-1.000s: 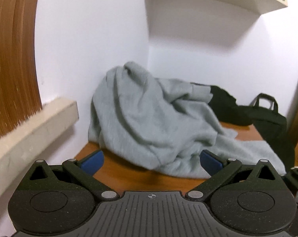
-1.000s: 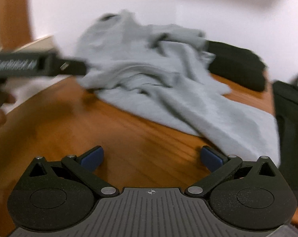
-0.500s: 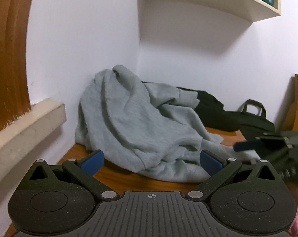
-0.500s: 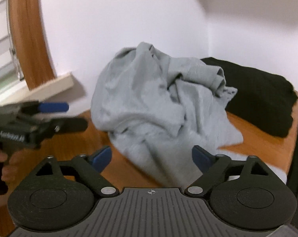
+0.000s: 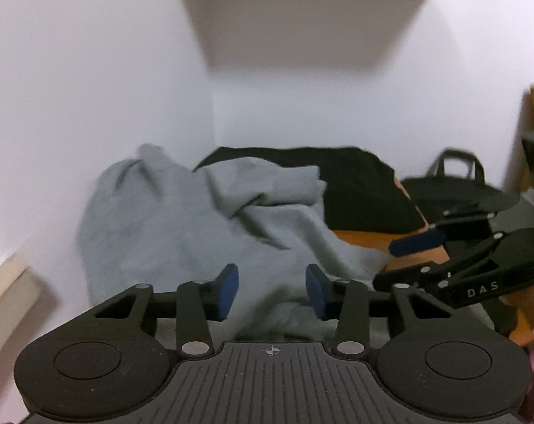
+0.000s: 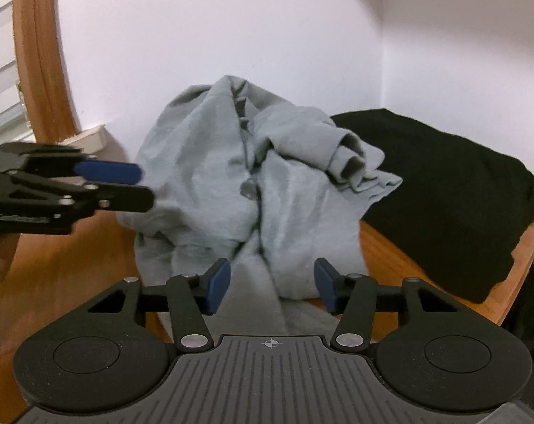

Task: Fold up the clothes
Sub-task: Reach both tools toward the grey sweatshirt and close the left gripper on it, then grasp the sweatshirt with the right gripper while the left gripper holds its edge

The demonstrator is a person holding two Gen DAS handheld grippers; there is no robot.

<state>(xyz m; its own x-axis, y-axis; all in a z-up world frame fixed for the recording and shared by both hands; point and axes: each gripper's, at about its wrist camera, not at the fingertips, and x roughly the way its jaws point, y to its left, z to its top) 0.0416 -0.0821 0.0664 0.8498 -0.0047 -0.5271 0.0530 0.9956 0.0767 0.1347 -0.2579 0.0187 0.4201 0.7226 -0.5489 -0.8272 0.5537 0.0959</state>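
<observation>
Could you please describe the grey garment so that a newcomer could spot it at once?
Look to the room corner where the white walls meet above the wooden table. The grey garment is heaped against the wall there, crumpled and pale, unlike the flat black clothing beside it.

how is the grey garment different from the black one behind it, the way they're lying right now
The grey garment is crumpled in a loose heap, propped high against the wall, with a sleeve cuff flopped over; the black garment lies flatter and looks more neatly stacked. The grey one sits nearer both claws, the black one further back in the corner, partly covered by grey fabric. Both rest on the wooden table, and neither is gripped.
</observation>
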